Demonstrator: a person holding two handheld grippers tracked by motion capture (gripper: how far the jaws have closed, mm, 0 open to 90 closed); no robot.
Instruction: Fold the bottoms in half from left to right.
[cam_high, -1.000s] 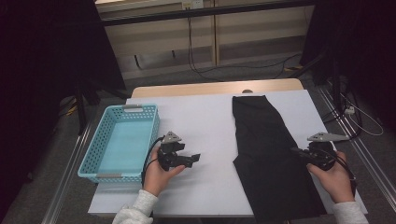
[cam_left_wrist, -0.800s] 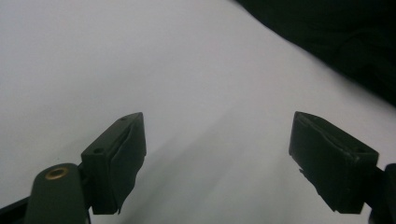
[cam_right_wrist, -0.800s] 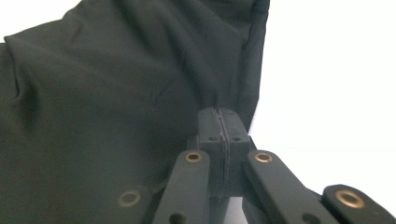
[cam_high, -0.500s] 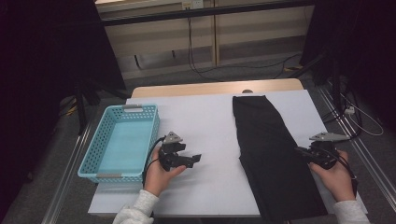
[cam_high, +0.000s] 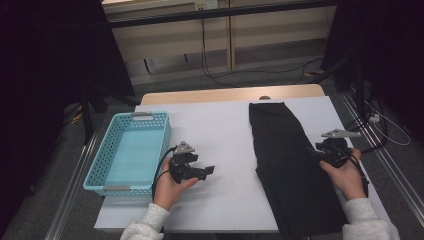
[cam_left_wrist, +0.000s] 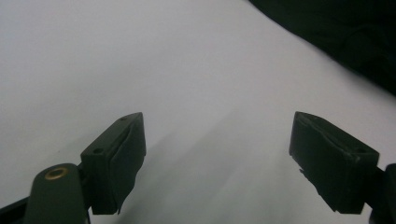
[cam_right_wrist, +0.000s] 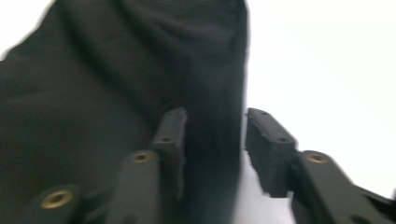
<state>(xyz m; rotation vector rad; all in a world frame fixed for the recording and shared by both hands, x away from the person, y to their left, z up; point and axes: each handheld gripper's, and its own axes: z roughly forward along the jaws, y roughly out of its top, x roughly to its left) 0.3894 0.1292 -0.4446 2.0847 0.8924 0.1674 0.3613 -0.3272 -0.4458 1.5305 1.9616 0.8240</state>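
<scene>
Right gripper (cam_high: 314, 151) shifted, jaws opening over garment edge (cam_right_wrist: 233, 93).

high: above, looking forward-down | claw views: close, low over table (cam_high: 225, 130); all share black cloth (cam_high: 285, 160)

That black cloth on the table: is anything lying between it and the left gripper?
Nothing visible does. The left gripper rests open on the white table, its jaws pointing toward the black cloth, with bare tabletop between them. The blue basket sits on its other side. The right gripper is already at the cloth's right edge.
</scene>
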